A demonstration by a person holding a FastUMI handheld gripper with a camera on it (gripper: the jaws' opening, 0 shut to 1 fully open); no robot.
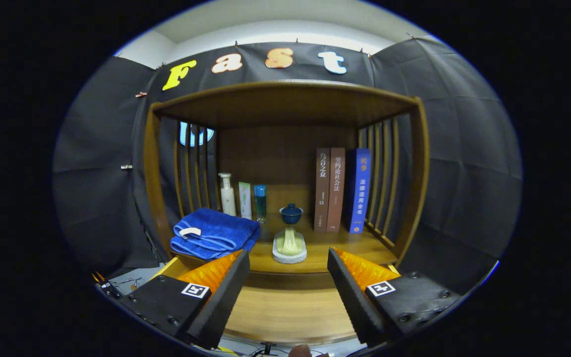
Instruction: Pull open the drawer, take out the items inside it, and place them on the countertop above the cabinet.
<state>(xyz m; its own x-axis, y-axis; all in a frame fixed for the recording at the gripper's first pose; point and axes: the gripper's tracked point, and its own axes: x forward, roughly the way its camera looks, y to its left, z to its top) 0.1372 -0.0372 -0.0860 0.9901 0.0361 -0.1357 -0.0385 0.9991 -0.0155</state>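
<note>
A wooden cabinet (417, 188) with slatted sides stands straight ahead. Its countertop (335, 248) carries a folded blue towel (214, 232), a pale green stand (289, 244) with a small blue lidded cup (291, 213) on it, and other items. Below the countertop's front edge, a flat wooden panel (290, 310) that looks like the drawer front lies between my fingers. It appears closed, and nothing inside it shows. My gripper (288, 258) is open, its fingers spread wide to either side of the panel, and it holds nothing.
Three slim bottles (244, 199) stand behind the towel at the back left. Three upright books (342, 190) lean at the back right. A wooden roof (285, 104) spans the compartment. Black cloth walls close in on both sides. Cables (122, 283) lie low at the left.
</note>
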